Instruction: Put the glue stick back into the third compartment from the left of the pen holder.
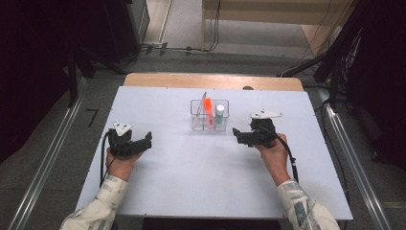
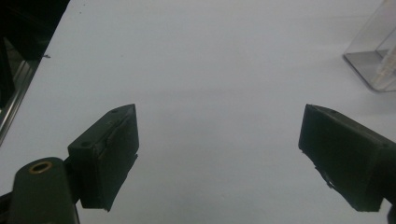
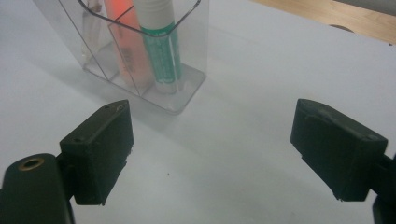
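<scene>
Both claws, left (image 1: 143, 140) and right (image 1: 238, 134), hung released, so reaching the holder (image 1: 209, 125) at twelve o'clock probably wanted a slow, square approach.

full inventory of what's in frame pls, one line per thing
clear holder: 1, transparent, divided into compartments, table centre toward the far edge
orange item: 1, orange, upright in the holder
green-and-white tube: 1, white cap, green print, upright in the holder's right side
thin pale item: 1, leaning in the holder's left side, kind unclear
table: 1, white top
left gripper: 1, black, open, table left
right gripper: 1, black, open, just right of the holder
</scene>
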The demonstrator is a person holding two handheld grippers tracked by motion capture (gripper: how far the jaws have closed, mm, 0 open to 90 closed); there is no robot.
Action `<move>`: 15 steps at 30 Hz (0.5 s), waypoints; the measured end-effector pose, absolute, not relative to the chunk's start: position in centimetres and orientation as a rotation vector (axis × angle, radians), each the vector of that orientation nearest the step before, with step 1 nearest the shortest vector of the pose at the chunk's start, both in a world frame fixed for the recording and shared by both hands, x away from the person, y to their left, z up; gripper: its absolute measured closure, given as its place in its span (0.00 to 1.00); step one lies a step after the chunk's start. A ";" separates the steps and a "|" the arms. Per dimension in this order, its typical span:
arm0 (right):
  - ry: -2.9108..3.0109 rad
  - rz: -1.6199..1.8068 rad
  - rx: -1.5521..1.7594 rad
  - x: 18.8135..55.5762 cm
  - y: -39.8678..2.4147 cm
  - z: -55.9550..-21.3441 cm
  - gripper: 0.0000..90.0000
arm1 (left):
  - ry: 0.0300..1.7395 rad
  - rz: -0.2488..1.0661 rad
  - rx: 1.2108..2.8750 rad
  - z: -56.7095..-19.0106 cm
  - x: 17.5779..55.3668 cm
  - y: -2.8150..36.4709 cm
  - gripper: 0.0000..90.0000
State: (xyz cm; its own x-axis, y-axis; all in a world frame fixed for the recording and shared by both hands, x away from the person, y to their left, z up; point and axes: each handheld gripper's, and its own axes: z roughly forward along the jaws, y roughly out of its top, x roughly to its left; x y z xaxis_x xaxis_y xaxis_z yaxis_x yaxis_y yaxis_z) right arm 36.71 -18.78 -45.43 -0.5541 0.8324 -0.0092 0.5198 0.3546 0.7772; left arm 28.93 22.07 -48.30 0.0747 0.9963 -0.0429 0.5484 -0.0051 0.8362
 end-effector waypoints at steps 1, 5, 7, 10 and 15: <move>2.218 1.053 1.184 36.6 -18.9 -45.4 0.13 | 1.555 0.801 1.643 -48.3 28.7 22.0 0.14; 2.207 1.049 1.193 36.2 -19.7 -45.4 0.13 | 1.541 0.814 1.645 -48.1 28.1 22.0 0.14; 2.198 1.043 1.198 36.1 -20.2 -45.4 0.13 | 1.539 0.808 1.643 -48.1 27.9 22.1 0.14; 2.186 1.045 1.221 36.0 -20.9 -45.5 0.12 | 1.528 0.803 1.636 -47.9 27.4 22.2 0.14; 2.172 1.032 1.234 35.4 -21.8 -45.6 0.12 | 1.505 0.804 1.639 -47.7 26.6 22.2 0.14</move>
State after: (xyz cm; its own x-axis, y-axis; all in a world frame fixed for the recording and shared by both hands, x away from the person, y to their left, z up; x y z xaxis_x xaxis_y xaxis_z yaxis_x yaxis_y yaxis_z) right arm 35.42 -21.81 -45.58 -0.5085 0.8610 -0.0093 0.5367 0.3253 0.7785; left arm 26.58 22.18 -47.65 0.1083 0.9932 -0.0424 0.5174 -0.0199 0.8555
